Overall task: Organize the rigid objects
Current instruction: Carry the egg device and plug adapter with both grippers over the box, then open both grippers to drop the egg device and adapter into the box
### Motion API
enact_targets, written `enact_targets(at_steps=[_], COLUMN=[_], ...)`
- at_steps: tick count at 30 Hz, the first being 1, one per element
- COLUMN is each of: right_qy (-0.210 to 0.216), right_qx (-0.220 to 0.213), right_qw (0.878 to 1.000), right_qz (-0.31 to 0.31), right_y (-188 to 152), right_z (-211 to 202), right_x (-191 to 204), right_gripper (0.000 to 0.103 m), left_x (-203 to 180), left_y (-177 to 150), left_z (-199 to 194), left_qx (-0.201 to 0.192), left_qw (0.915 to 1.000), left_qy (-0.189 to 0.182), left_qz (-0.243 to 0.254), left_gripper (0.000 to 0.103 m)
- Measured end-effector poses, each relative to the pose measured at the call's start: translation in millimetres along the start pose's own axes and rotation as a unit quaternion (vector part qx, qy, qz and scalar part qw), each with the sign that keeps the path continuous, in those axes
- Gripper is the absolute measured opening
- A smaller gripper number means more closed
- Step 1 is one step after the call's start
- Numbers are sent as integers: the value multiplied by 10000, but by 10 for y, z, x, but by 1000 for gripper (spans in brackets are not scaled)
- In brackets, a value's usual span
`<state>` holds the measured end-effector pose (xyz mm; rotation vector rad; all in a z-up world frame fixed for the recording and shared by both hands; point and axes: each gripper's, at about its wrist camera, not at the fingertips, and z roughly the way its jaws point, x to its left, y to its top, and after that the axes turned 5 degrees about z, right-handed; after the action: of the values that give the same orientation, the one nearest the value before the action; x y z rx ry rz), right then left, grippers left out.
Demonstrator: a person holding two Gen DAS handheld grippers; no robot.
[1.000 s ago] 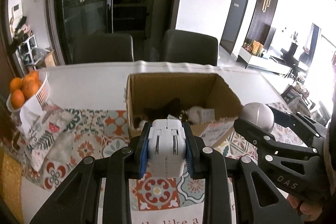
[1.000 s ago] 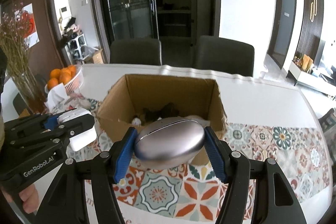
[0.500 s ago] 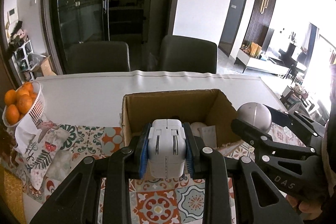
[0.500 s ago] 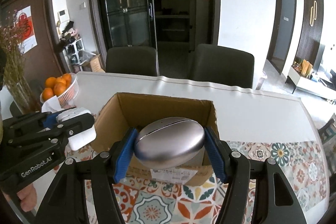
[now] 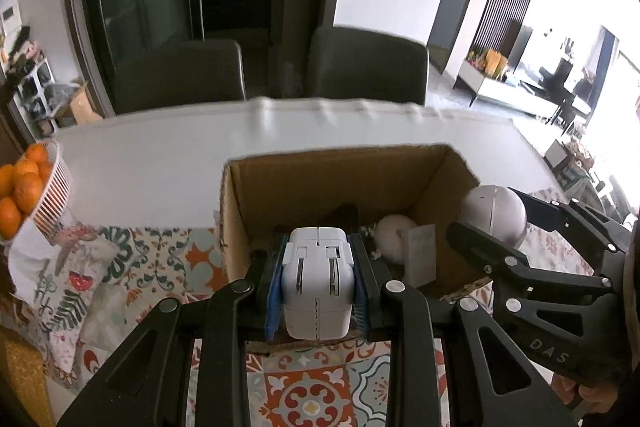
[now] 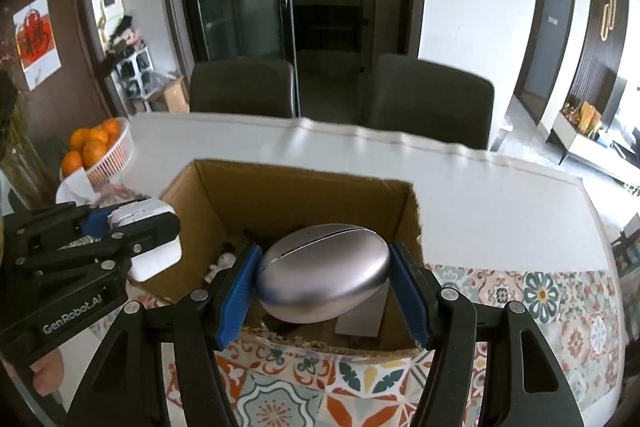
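- Far to the left of my left hand-held gripper (image 5: 318, 283), a white slatted basket of oranges (image 5: 52, 187) sits on a patterned cloth (image 5: 76, 279) at the bench (image 5: 160, 167) edge.
- My left hand-held gripper is pinching a white boxy plug adapter with two folded metal prongs (image 5: 318, 285) between its blue pads (image 5: 273, 297); I'm holding it just above the near wall of the open brown cardboard box (image 5: 348, 179).
- Just ahead of that adapter, down inside the box, I see a round white object (image 5: 394, 233) and a pale card (image 5: 420, 255) leaning beside it; the darker things there I cannot make out.
- My right hand-held gripper (image 6: 324, 283) is clamped on a smooth silver egg-shaped case with a seam around it (image 6: 324, 281), blue pads (image 6: 236, 293) pressing both ends.
- The case hangs over the box's (image 6: 288, 195) near right part, above its opening.
- Below both grippers, colourful tile-patterned matting (image 6: 520, 307) covers the bench.
- Beyond the box stand two dark chairs (image 6: 428, 99).
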<state>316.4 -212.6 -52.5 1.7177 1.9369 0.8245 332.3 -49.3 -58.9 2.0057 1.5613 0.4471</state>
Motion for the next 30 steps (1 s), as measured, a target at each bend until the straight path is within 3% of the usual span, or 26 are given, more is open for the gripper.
enact_targets(at_steps=[15,21,24,25,27,30], right_qy=[-3,22,-52,-92,-154,-258], right_qx=[727,901,865,848,814,681], right_qw=[9971,9958,9961,9963,9965,9973], right_qz=[-212,-143,-135,-128,-101,48], right_y=[-153,-208,-195,-194,-196,-203], right_z=[534,629,603,588,528,380], right_x=[-12,-20,-20,-24,-35,-61], right_gripper=[64,67,75,75,75,77], left_x=[77,97,84,77,67,50], left_y=[-85,-113,-96,-96,-101,-132], left_z=[411,426,359,332,252,102], left_qx=[624,659,570,525,447,294], left_qw=[9979,9975,9976,9977,9974,9977], left_qy=[191,260,392,424,556,606], left_qz=[-7,-27,70,107,125,104], left_gripper=[29,31,43,43,55,61])
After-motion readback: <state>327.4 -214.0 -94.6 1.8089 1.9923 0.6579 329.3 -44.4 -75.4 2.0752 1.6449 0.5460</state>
